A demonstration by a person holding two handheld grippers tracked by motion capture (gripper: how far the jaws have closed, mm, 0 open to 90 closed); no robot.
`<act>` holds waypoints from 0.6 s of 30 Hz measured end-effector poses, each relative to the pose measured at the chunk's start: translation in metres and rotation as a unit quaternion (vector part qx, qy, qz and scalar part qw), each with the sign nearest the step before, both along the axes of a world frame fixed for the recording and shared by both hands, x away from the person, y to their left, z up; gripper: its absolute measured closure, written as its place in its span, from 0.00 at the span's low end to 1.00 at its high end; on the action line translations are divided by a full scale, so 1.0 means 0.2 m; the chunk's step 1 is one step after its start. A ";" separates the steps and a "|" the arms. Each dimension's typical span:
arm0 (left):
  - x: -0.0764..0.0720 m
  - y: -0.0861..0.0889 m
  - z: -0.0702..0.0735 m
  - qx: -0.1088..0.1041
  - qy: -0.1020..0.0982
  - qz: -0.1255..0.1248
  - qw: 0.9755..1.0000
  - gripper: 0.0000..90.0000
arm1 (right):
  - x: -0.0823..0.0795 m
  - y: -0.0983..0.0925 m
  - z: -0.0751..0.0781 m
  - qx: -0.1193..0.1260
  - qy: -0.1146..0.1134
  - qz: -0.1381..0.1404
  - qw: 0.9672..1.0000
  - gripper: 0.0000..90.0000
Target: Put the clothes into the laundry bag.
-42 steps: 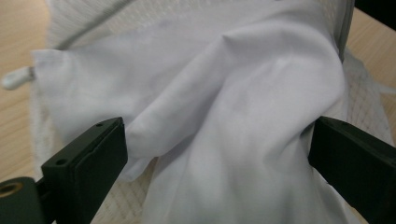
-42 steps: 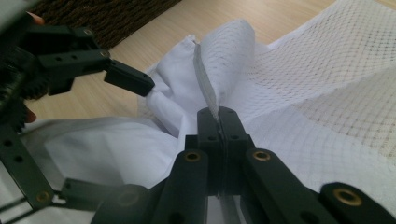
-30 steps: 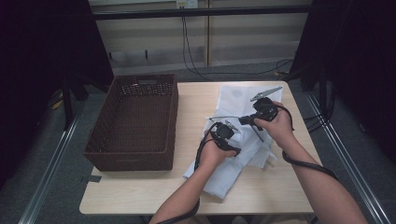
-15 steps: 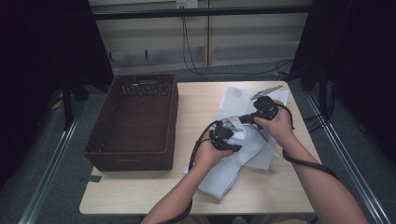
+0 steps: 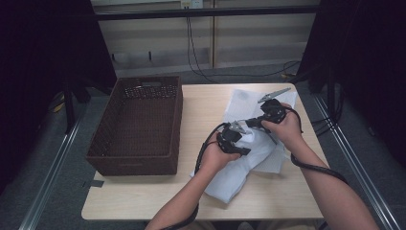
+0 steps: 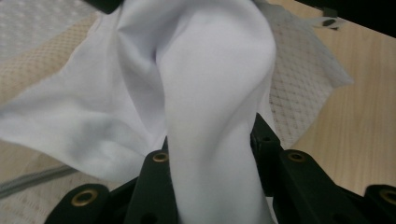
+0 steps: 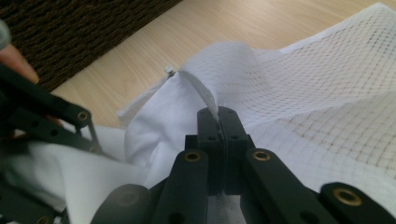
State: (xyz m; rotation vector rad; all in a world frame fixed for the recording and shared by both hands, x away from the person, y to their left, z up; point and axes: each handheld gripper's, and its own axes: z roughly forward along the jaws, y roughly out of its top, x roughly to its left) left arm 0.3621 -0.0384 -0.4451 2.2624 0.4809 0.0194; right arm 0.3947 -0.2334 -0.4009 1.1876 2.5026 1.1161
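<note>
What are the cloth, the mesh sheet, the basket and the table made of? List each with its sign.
Cloth: smooth white woven fabric, matte, by its soft folds.
Mesh sheet: white netting, likely synthetic; the table shows through its grid of holes.
Basket: dark brown wicker or rattan-like weave, ribbed texture.
Table: pale wood or wood-look laminate, with faint grain.
</note>
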 end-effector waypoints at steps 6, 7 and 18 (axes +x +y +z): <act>0.05 0.04 0.01 -0.003 0.011 0.025 1.000 0.77 | -0.01 0.01 0.01 0.005 0.001 0.014 1.000 0.99; 0.06 0.05 0.01 -0.006 0.017 0.031 0.999 0.77 | -0.01 0.01 0.01 0.007 0.000 0.015 1.000 1.00; 0.11 0.09 -0.02 0.001 0.047 0.083 0.995 0.77 | -0.01 0.00 0.04 0.011 0.002 0.023 1.000 0.99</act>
